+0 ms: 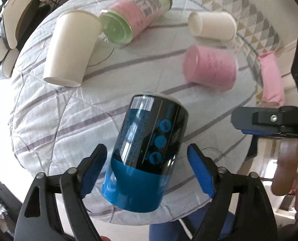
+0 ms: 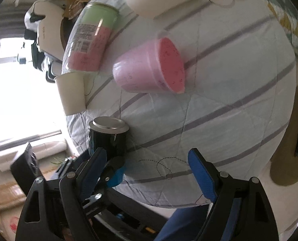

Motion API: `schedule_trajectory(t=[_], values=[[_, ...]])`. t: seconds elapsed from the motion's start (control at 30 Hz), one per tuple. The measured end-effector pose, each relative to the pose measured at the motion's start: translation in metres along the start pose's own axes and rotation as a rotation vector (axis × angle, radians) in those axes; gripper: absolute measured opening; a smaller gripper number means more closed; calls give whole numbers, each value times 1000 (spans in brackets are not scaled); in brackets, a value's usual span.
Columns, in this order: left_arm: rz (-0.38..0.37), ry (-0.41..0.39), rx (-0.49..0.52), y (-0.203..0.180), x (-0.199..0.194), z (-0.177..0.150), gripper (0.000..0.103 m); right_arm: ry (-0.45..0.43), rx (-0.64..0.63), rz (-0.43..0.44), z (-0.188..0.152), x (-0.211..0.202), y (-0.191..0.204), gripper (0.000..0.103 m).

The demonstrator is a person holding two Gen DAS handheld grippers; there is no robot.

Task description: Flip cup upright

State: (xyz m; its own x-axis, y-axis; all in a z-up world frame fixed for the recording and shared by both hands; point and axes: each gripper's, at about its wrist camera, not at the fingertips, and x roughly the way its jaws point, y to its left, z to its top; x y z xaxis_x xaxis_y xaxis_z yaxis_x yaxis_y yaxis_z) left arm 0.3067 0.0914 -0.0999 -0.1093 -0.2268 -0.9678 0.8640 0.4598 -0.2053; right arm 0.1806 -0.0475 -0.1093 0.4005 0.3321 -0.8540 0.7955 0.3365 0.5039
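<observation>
A: Report the surface and the room.

B: Surface: a bed under a white quilted cover with thin purple stripes. A triangle-patterned blanket lies along its far edge, with bright floor beside the bed.

A: Location of the task item?

B: The black-and-blue cylindrical cup stands on the near part of the bed, tilted in the left view. In the right view its metallic end faces up.

A: Claw states?

B: The left claw is spread wide, one blue pad on each side of the cup; contact cannot be determined. The right claw is spread wide with nothing between its pads, near the bed edge.

A: Surrounding objects?

B: A tall cream paper cup stands mouth-down; just beside it a green-and-pink can lies on its side. A short cream cup and a pink tub also lie on their sides, well apart from the black-and-blue cup.
</observation>
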Motion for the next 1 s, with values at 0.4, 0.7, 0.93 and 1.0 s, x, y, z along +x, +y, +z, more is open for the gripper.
schedule_trajectory(t=[0.4,0.7,0.93,1.0], values=[[3,-123,-286,15,-53,-24,85,59,-594,-187,14,-17,72,85],[206,-211,-671,-17,-68,-42,87,249,-1059,-221,31,-3,111,85],[254,-265,-1058,-48,-66,-79,91,358,-1549,-223,4,1,146,84],[254,-263,-1174,-54,-63,-93,91,394,-1698,-224,-12,6,157,84]])
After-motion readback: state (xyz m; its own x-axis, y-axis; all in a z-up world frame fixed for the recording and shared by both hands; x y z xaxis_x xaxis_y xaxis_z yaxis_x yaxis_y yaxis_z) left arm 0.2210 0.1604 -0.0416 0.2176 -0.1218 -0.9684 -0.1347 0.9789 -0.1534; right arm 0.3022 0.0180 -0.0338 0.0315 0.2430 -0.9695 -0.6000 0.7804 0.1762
